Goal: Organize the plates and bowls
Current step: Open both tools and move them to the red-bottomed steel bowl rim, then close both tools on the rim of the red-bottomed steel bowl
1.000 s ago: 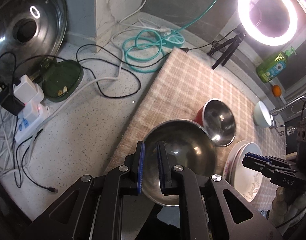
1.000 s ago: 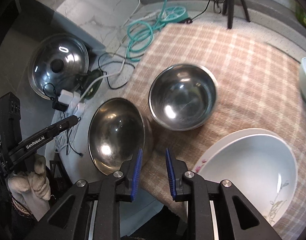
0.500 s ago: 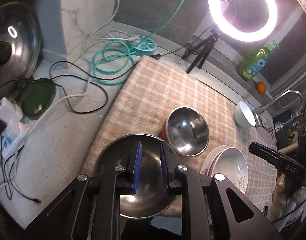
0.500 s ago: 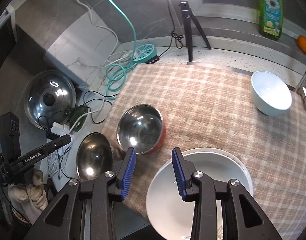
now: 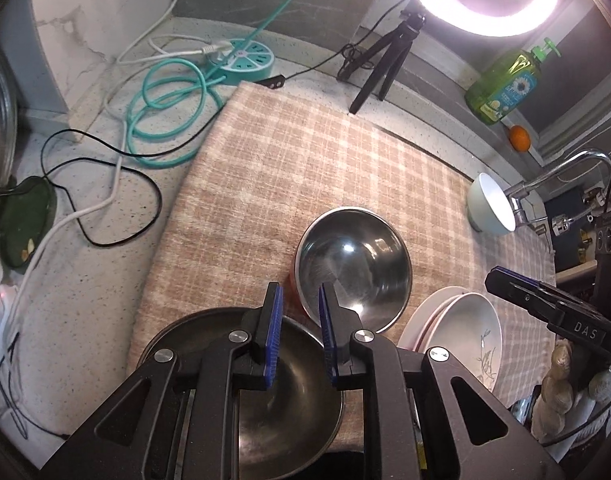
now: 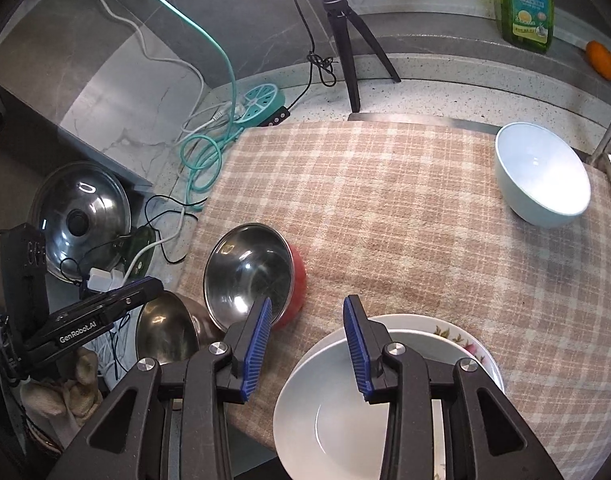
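Currently both grippers hover empty over the dishes on the checked cloth.
Left gripper (image 5: 299,332) fingers slightly apart above steel bowl (image 5: 245,392) at cloth edge; red-sided bowl (image 6: 253,276) just beside; right gripper (image 6: 307,344) fingers apart over white bowl (image 6: 337,412) stacked on plate (image 6: 465,340).

The checked cloth (image 6: 405,200) on the desk lies bare across its middle and far side, wide room for a tool. Its near edge is crowded: two steel bowls (image 6: 249,272), touching, beside stacked plates (image 6: 457,336). A pale bowl (image 6: 541,176) guards the right corner, a tripod (image 6: 345,40) and cables (image 5: 165,92) the back and left.
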Motion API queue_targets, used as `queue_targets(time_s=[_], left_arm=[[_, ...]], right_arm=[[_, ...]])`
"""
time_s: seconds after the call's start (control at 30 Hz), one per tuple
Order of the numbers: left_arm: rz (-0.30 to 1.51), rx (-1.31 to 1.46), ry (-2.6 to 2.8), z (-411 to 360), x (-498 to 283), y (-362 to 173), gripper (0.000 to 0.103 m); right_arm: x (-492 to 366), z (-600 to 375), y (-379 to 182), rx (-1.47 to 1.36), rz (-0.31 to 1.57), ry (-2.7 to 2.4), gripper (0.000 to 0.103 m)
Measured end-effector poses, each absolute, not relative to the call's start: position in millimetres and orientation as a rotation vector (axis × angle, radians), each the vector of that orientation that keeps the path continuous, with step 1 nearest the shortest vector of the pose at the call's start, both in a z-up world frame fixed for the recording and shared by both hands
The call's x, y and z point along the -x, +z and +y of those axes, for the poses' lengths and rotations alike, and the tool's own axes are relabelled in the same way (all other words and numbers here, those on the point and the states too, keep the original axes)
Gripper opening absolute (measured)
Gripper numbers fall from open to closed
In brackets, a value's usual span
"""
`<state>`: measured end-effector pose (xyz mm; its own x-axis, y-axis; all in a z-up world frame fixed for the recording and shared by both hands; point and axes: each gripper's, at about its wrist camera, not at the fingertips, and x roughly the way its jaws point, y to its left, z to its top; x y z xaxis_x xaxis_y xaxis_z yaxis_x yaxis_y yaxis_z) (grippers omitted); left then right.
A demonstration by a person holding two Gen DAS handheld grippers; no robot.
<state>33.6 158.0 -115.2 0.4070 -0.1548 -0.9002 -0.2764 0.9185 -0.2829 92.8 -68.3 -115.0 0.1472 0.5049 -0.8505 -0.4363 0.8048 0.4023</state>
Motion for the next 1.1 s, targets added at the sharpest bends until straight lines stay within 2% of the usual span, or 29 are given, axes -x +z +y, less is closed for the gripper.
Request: queue_targets(time_s=[0.67, 0.93, 1.1], left_arm=[[1.260, 0.375, 0.063, 157.7, -76.5, -148.5, 0.017], [1.289, 0.367, 0.060, 153.9, -80.4, -157.9, 0.016], [1.294, 0.376, 0.055, 154.2, -83.3, -161.3, 0.010]], right_arm=[[-122.9, -22.3, -162.0, -0.059, 1.376, 0.688, 0.034], [-125.4, -16.8, -172.2, -0.054, 1.408, 0.691, 0.025], [-125.6, -13.7, -178.4, -0.051, 1.426, 0.695, 0.019]])
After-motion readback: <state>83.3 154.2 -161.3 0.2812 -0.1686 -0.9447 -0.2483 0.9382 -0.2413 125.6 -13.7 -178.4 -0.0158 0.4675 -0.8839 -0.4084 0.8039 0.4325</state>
